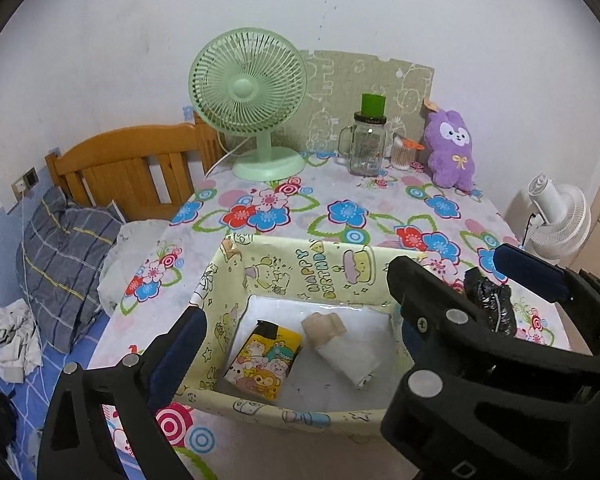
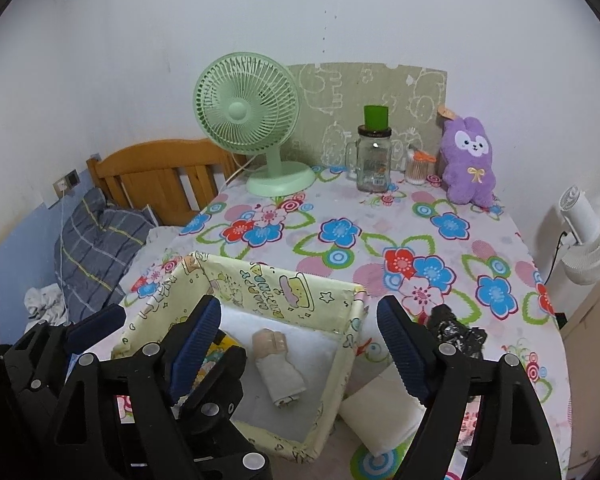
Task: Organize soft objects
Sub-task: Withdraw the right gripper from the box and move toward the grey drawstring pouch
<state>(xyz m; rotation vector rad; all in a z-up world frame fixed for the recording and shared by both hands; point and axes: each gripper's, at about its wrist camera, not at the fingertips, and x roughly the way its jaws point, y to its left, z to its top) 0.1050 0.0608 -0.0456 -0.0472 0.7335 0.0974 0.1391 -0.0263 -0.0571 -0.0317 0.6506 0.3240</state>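
A pale yellow "Happy Birthday" fabric box (image 1: 332, 268) (image 2: 340, 352) stands on the flowered table near the front. In it lie a yellow cartoon tissue pack (image 1: 264, 360) and a rolled beige-and-white cloth (image 1: 340, 344) (image 2: 280, 368). My left gripper (image 1: 296, 292) hangs open over the box with nothing between its fingers. My right gripper (image 2: 298, 304) is open too, empty, above the box's right half. A crumpled black item (image 1: 488, 304) (image 2: 456, 332) lies right of the box. A folded white cloth (image 2: 384, 412) rests against the box's right wall. A purple plush (image 1: 450, 148) (image 2: 468, 160) sits at the back right.
A green desk fan (image 1: 248, 100), a glass jar mug with a green lid (image 1: 366, 144), a cotton-swab tub (image 1: 404, 154) and a cardboard panel (image 1: 404, 80) line the back edge. Left of the table are a wooden headboard (image 1: 132, 164) and plaid pillow (image 1: 64, 256). A white fan (image 1: 560, 220) stands right.
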